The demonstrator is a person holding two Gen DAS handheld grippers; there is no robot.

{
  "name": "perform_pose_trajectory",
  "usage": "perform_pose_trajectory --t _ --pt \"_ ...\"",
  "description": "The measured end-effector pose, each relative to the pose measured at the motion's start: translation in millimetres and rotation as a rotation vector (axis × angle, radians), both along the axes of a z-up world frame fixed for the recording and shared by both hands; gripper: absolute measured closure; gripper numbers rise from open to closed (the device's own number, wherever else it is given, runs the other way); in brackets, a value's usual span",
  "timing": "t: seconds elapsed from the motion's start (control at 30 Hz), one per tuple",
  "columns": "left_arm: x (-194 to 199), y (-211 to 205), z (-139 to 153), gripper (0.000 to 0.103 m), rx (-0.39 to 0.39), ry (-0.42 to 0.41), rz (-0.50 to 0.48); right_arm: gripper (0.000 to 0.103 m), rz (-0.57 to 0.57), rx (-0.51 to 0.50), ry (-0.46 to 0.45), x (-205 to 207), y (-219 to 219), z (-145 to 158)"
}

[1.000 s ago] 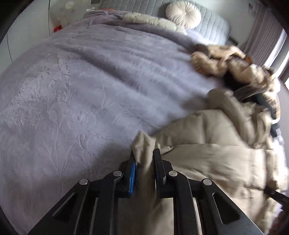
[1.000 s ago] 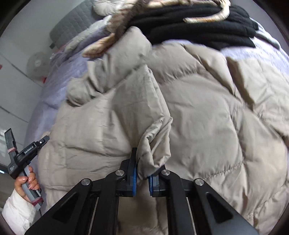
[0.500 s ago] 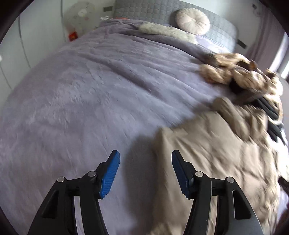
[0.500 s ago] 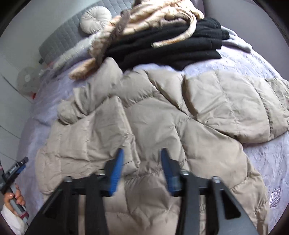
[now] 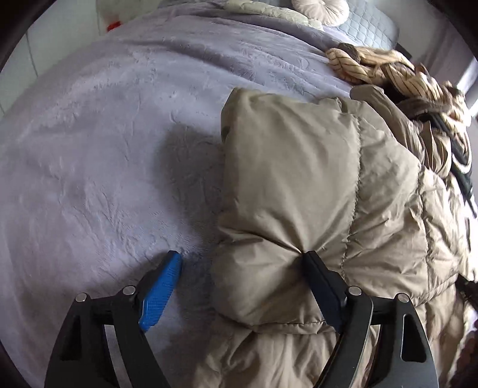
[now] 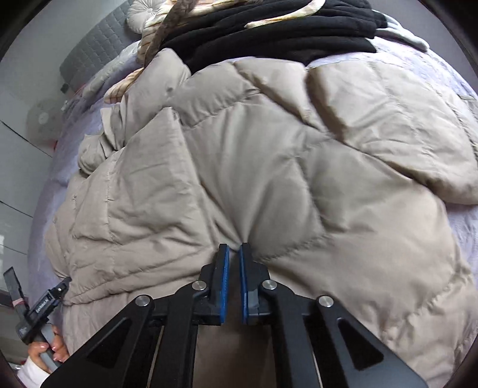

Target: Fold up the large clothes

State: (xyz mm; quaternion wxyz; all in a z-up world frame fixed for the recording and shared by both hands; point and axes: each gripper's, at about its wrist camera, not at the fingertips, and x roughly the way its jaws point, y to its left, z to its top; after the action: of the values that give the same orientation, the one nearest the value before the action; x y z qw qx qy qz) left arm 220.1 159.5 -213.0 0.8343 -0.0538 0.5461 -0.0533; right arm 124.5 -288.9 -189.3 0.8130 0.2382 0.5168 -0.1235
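A large beige puffer coat (image 6: 269, 167) lies spread on the bed, its folded left edge filling the right half of the left wrist view (image 5: 313, 179). My left gripper (image 5: 242, 259) is open; its jaws straddle the coat's puffy edge, the right finger pressing into the fabric, the blue-padded left finger (image 5: 162, 286) over bare blanket. My right gripper (image 6: 233, 253) is shut, pinching a fold of the coat near its lower middle. The left gripper also shows in the right wrist view (image 6: 41, 307), held by a hand at the coat's lower left corner.
A lilac fleece blanket (image 5: 104, 149) covers the bed. A pile of black and striped tan clothes (image 6: 269, 32) lies beyond the coat. A round cushion (image 5: 319, 9) and grey quilted headboard (image 6: 95, 50) stand at the far end. A fan (image 6: 41, 119) stands beside the bed.
Both grippers let go of the coat half a second ago. Now the left has come down open around the coat's left edge, and the right has shut on a fold again.
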Motion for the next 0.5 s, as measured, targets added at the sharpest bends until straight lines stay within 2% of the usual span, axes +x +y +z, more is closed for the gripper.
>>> perform_pose_trajectory --t 0.1,0.2,0.33,0.47,0.5 --pt "-3 -7 12 0.018 0.054 -0.004 0.002 0.097 0.002 -0.016 0.004 -12 -4 12" --pt "-11 -15 33 0.018 0.075 -0.026 -0.007 0.093 -0.009 0.014 0.000 -28 -5 23" --pt "-32 -31 62 0.018 0.090 -0.068 -0.068 0.092 -0.027 0.074 0.005 -52 -8 33" --pt "-59 -60 72 0.018 0.107 -0.047 -0.139 0.089 -0.036 0.111 0.015 -71 -4 36" --pt "-66 -69 71 0.018 0.107 -0.031 -0.160 0.085 -0.040 0.119 0.017 -77 -2 37"
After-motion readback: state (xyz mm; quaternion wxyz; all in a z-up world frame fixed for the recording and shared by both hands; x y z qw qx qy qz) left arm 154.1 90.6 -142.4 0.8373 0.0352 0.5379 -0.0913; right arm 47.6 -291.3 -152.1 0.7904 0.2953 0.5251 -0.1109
